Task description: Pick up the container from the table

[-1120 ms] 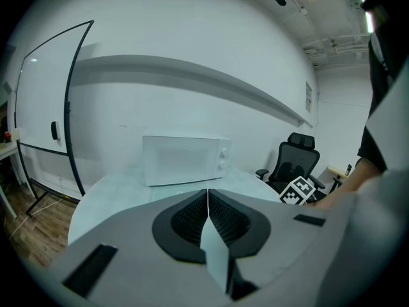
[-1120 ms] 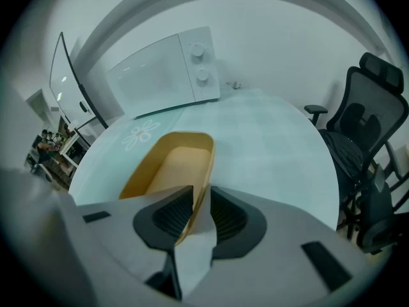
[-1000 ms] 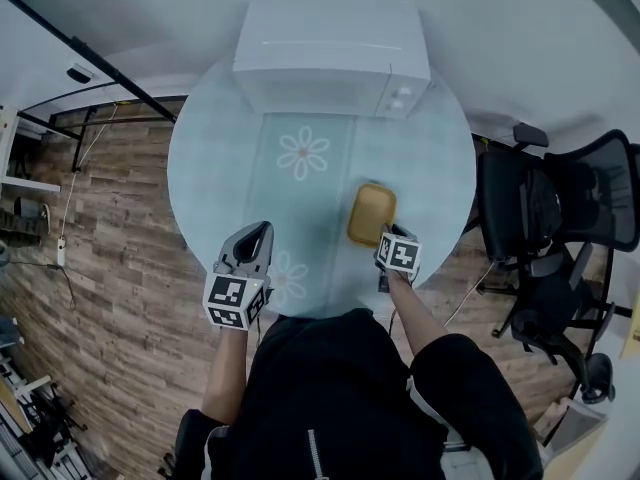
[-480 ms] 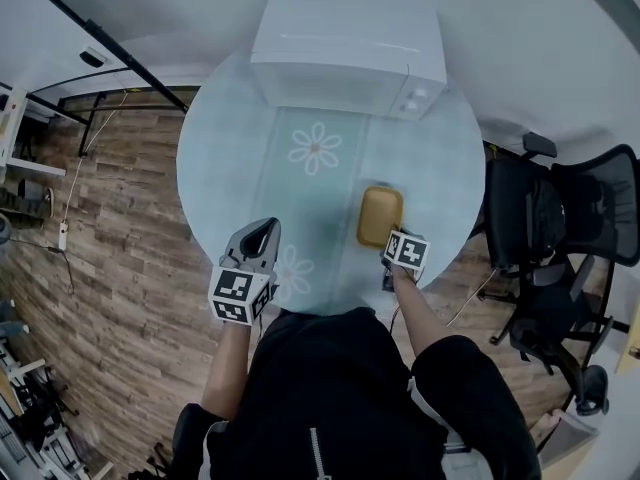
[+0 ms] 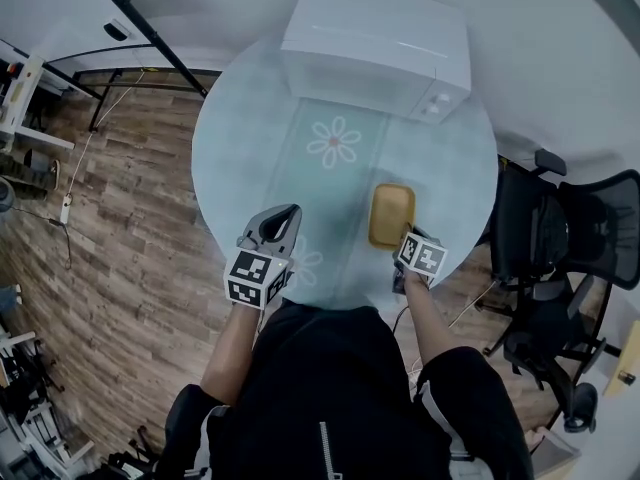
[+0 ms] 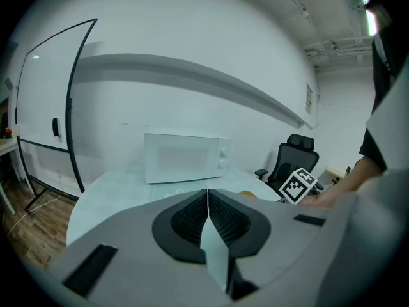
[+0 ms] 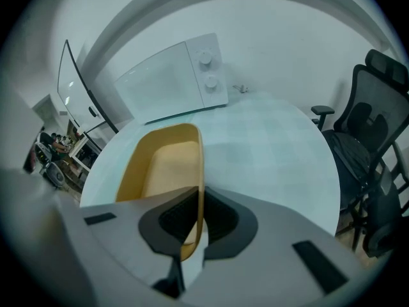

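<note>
One round table (image 5: 230, 158) carries one white microwave (image 5: 378, 46) at its far side. The microwave has two knobs stacked on its right end, seen from the right gripper view. A pale runner (image 5: 325, 183) lies in front of the microwave with two daisy prints, one near the microwave and one partly under the left gripper (image 5: 283, 224).

One yellow container (image 5: 391, 215) sits in front of the microwave's knob end, just beside the runner's right edge. It is empty, its bare inside open to the right gripper view (image 7: 160, 168). Whether its base touches the table cannot be told.

The right gripper (image 7: 199, 216) has its jaws clamped on the container's right wall at the end farthest from the microwave. The left gripper's (image 6: 208, 197) jaws are pressed together with nothing between them, pointing at the microwave.

Each gripper bears one cube with black-and-white square markers. A black office chair (image 5: 560, 230) stands off the table, right of the microwave.
</note>
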`<act>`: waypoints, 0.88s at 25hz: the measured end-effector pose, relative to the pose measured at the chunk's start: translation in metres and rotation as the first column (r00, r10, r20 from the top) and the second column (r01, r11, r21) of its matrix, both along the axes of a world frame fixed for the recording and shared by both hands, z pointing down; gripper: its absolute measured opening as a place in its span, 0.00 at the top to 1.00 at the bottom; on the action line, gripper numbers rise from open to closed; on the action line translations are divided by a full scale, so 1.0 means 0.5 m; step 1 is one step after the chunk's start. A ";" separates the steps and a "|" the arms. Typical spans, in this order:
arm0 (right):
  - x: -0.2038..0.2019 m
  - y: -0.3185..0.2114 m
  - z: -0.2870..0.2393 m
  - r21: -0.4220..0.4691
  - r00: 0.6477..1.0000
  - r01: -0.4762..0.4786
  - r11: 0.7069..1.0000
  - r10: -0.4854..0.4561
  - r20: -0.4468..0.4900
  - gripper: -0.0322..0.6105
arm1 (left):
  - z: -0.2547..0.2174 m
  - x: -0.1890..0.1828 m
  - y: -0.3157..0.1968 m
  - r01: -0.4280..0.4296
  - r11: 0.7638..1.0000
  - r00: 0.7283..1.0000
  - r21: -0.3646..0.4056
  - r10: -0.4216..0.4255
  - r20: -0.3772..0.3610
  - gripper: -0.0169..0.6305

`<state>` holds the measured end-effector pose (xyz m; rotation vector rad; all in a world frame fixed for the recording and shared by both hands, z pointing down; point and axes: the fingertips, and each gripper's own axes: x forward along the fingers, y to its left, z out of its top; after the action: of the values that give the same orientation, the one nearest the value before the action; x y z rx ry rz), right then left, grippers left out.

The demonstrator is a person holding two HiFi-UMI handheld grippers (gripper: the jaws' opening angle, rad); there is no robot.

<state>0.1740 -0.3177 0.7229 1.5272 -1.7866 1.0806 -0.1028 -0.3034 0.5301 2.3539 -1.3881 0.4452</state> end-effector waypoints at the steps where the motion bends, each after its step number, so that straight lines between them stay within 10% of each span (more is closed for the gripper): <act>1: -0.004 -0.002 -0.012 0.010 1.000 0.005 1.000 -0.005 0.005 0.90 | 0.000 0.001 -0.001 -0.002 1.000 1.000 0.000 0.002 -0.002 0.95; 22: -0.081 -0.012 -0.237 0.214 0.992 0.065 0.975 -0.086 0.090 0.90 | -0.022 0.034 -0.021 -0.061 0.997 0.998 0.044 0.063 -0.030 0.95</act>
<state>0.1334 -0.3235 0.6043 1.5346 -2.0668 0.9702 -0.0860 -0.3139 0.5190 2.4336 -1.3265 0.3979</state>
